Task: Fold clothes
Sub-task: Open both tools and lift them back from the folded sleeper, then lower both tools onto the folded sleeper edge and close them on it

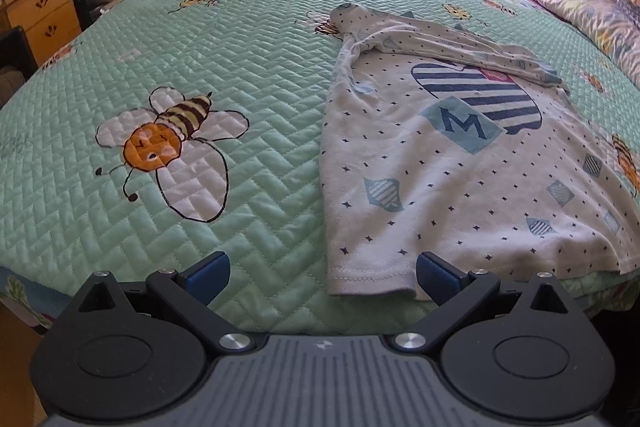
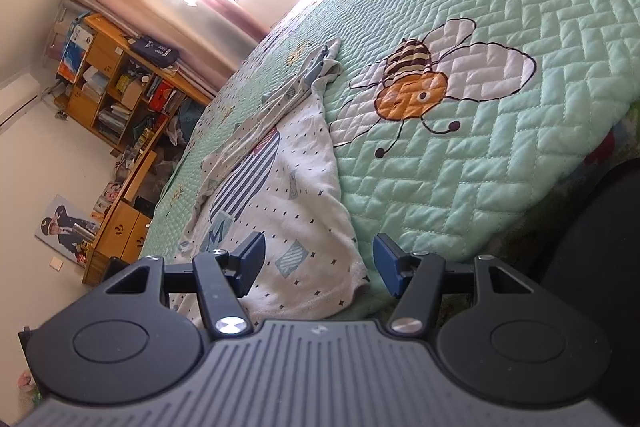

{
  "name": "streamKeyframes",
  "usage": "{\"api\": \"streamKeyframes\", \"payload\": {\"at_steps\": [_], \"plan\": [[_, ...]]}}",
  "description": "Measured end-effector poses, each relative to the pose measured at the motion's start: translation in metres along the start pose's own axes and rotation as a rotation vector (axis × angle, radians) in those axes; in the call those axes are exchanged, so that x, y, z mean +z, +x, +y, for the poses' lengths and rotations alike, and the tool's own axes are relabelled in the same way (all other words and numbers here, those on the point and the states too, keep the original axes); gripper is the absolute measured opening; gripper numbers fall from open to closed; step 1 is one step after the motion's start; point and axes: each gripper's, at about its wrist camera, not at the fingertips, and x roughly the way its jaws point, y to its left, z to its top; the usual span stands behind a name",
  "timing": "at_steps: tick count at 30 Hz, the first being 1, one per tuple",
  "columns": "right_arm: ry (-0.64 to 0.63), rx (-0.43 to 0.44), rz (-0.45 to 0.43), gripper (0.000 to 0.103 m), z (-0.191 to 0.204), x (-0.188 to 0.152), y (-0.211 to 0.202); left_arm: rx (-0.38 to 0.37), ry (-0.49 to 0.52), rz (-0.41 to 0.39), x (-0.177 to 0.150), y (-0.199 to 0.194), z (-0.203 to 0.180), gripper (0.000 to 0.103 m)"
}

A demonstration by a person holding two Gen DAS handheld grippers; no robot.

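White star-dotted child's shirt [image 1: 460, 163] lies on a green bee-print quilt [image 1: 248, 75], one sleeve [image 1: 440, 43] folded across at 12 o'clock. Left gripper [image 1: 322, 277] and right gripper [image 2: 318, 263], both spread and empty, straddle the hem corners; most folding seemingly remains.

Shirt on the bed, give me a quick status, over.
Left gripper jaws open at the hem corner. Right gripper jaws open at the other hem corner. White printed shirt flat on green quilt, sleeve folded across. Nothing in the way.
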Motion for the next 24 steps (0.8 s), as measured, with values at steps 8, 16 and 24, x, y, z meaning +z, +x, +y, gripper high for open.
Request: {"api": "streamKeyframes", "payload": {"at_steps": [8, 16, 24], "plan": [[0.0, 0.034, 0.014, 0.062, -0.009, 0.011, -0.002, -0.318, -0.26, 0.05, -0.008, 0.016, 0.039, 0.1], [0.15, 0.08, 0.094, 0.062, -0.038, 0.017, 0.009, -0.54, -0.513, 0.06, -0.017, 0.038, 0.065, 0.102], [0.2, 0.154, 0.171, 0.062, -0.042, 0.013, 0.021, -0.677, -0.666, 0.074, -0.022, 0.058, 0.078, 0.102]]}}
